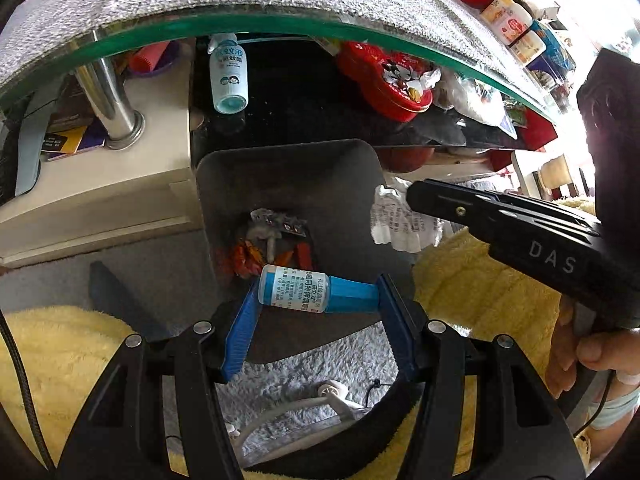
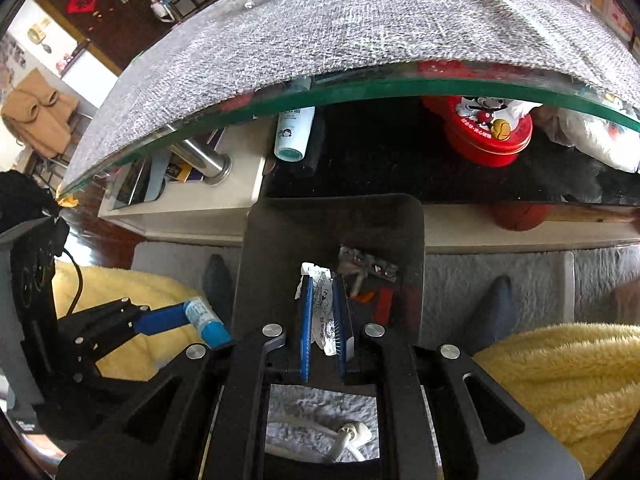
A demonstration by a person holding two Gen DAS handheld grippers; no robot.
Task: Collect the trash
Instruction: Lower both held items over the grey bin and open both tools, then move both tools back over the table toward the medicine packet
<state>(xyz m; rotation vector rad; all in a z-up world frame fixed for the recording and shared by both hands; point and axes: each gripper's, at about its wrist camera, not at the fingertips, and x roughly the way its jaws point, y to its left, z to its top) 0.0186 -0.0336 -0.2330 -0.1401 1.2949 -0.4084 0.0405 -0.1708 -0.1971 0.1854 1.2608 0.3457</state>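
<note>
My left gripper (image 1: 318,294) is shut end to end on a small white bottle with a blue cap (image 1: 308,289), held sideways over the near rim of the dark bin (image 1: 352,184). The same bottle (image 2: 204,316) shows at the left of the right wrist view. My right gripper (image 2: 322,312) is shut on a crumpled printed paper receipt (image 2: 322,308), right above the bin's (image 2: 280,248) opening. From the left wrist view the receipt (image 1: 394,220) hangs at the bin's right rim. Wrappers and a blister pack (image 1: 276,240) lie at the bin's bottom.
A glass tabletop (image 1: 248,22) with a grey cloth overhangs the bin. On the shelf beneath stand a white spray bottle (image 1: 228,76) and a red tin (image 1: 392,84). Yellow fleece (image 2: 560,380) lies on both sides, and a white cable (image 2: 348,436) on the grey rug.
</note>
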